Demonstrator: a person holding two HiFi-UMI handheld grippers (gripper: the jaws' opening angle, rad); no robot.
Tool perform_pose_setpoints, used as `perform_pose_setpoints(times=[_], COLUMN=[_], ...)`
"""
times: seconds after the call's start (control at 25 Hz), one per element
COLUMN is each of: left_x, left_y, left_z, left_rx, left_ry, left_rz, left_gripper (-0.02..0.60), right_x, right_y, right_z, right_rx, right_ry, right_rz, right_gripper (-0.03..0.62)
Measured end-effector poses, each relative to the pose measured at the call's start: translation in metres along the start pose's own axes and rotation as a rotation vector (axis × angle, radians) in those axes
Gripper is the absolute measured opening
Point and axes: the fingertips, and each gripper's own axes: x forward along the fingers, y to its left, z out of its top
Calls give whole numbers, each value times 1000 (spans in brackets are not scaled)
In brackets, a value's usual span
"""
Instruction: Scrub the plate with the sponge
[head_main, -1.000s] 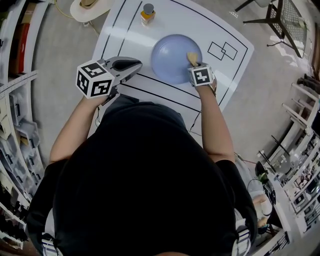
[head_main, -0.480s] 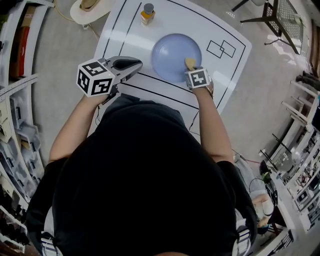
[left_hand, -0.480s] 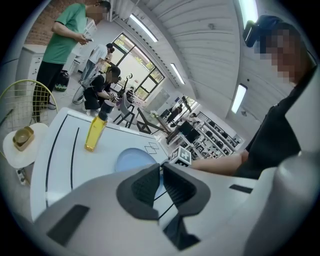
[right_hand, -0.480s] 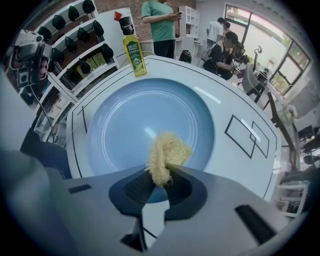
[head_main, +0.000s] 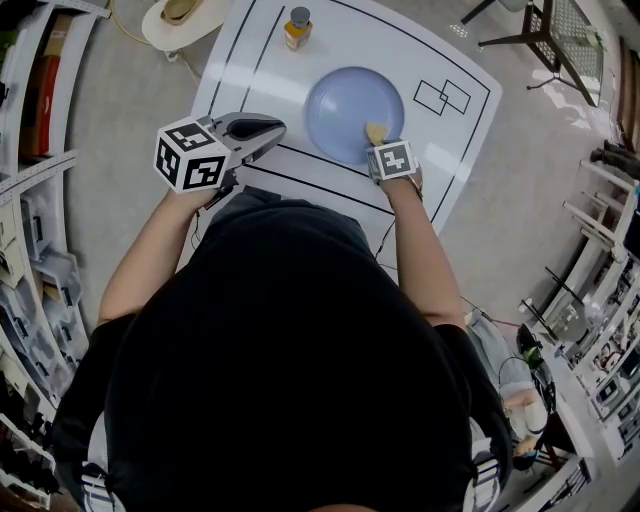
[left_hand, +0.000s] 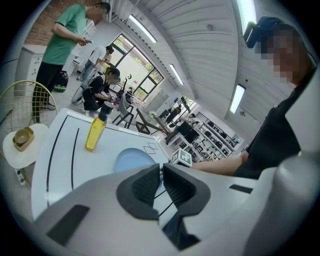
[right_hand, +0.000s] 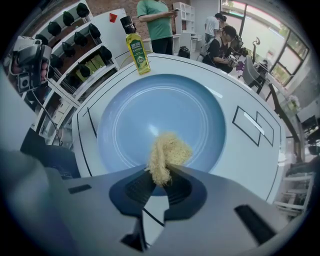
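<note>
Item: right gripper, jaws clamped on the base of a pale-yellow fibrous sponge, pinched to a narrow waist between the pads with its loose, fuller end free ahead of them. Location of sponge: over the near-right part of the round pale-blue plate, just inside the rim nearest the person; the head view places it at the plate's lower right edge. Whether the fibres press on the glaze or hover just above it cannot be told. Orientation: the sponge's long axis runs along the jaws, free end pointing away from the person toward the plate's centre; the plate lies flat, face up, round and so without a long axis. Item: left gripper, jaws drawn together to a thin slit, holding nothing, raised above the white table with black lines, well to the left of the plate. Also present: a bottle of yellow liquid upright beyond the plate. Handling note, as a judgement: scrubbing calls for tilting the free end down for firm contact, sweeping in overlapping circles from rim to centre, holding a tight pinch, and watching that the unbraced plate does not slide.
</note>
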Motion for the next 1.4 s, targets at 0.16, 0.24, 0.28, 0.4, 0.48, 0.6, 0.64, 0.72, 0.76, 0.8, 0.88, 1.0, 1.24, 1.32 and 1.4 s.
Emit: perform_pose_setpoints(times=[0.16,0.24,0.28,0.4,0.48,0.6,0.64,0.72,0.76,0.8,0.88,1.0,1.24,1.32,1.4], left_x=[-2,-3,-3,-2,-2,-3,-4,-6,-7,-8,-10,-12,-18,-21,-23], left_y=[-2,-3,-4,-6,-7,-7,-7,-8,-8,-8,-8,-5,-2,-1,1], left_z=[-2,-3,-3,-3,-4,-6,-6,-8,-9,-10,-12,-14,-13,-12,-12], left_rx=[4,6,6,9,10,13,13,13,12,11,8,5,-3,-4,-7], left_ry=[5,6,6,9,10,11,12,14,14,15,17,23,15,9,8], left_rz=[-4,-6,-8,-13,-15,-11,-10,-9,-8,-8,-6,-3,1,3,5], left_gripper=[26,26,26,26,26,26,26,26,26,26,26,26,26,26,26], right_x=[3,6,4,2,6,8,8,7,7,8,11,14,19,20,21], right_y=[16,28,33,41,46,55,57,64,67,69,73,79,91,95,100], right_z=[-2,-2,-2,-5,-4,-3,-2,2,3,4,5,9,21,27,33], right_rx=[31,34,31,15,-2,-24,-32,-46,-48,-46,-38,-26,-39,-56,-69], right_ry=[7,2,5,28,21,16,16,11,9,9,10,8,7,6,3], right_rz=[52,91,95,87,94,104,108,121,127,134,146,171,206,209,214], right_gripper=[38,38,38,38,38,38,37,37,37,37,35,37,35,35,35])
